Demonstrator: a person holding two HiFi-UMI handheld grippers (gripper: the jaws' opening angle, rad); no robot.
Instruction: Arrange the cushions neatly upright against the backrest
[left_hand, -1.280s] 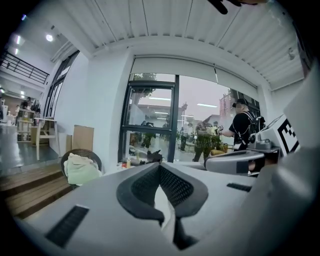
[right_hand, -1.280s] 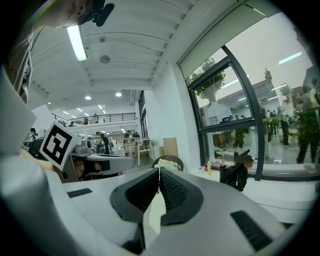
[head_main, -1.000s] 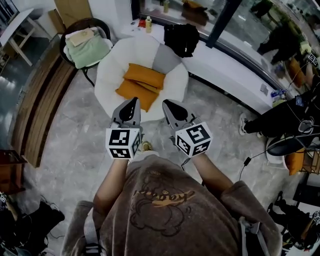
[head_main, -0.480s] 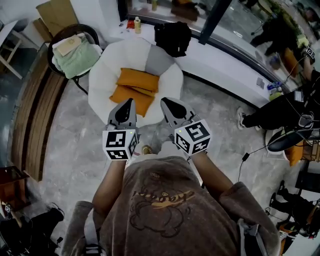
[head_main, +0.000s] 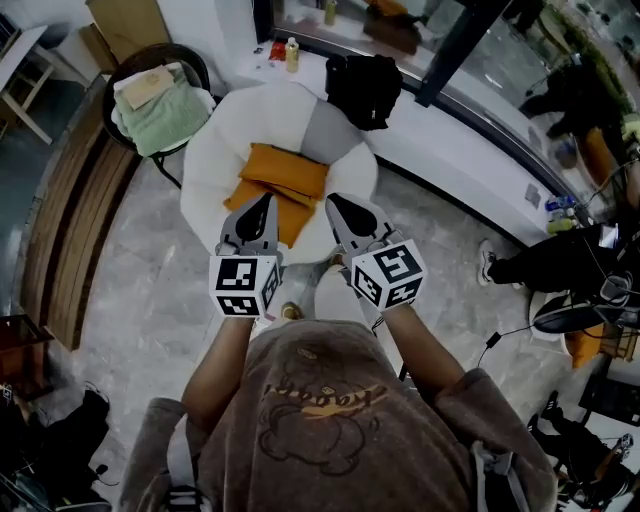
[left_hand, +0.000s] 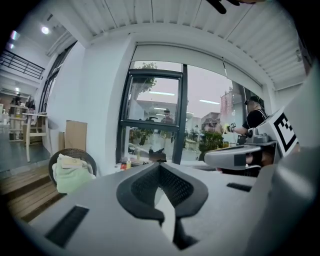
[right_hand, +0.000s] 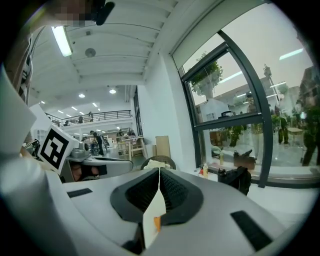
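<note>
The white chair (head_main: 225, 140) is closer now. The left gripper (head_main: 265, 200) and right gripper (head_main: 334, 202) are both closed and empty, near 2 orange cushions (head_main: 287, 172). These look soft and light, so pinch a top corner.

No legible text is recorded; the script printed on the person's sweatshirt (head_main: 325, 395) cannot be read.

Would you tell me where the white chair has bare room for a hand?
Bare: the left of the white chair, between the orange cushions and its rim, and the grey panel behind them. Crowded: the centre, under the stacked cushions.
</note>
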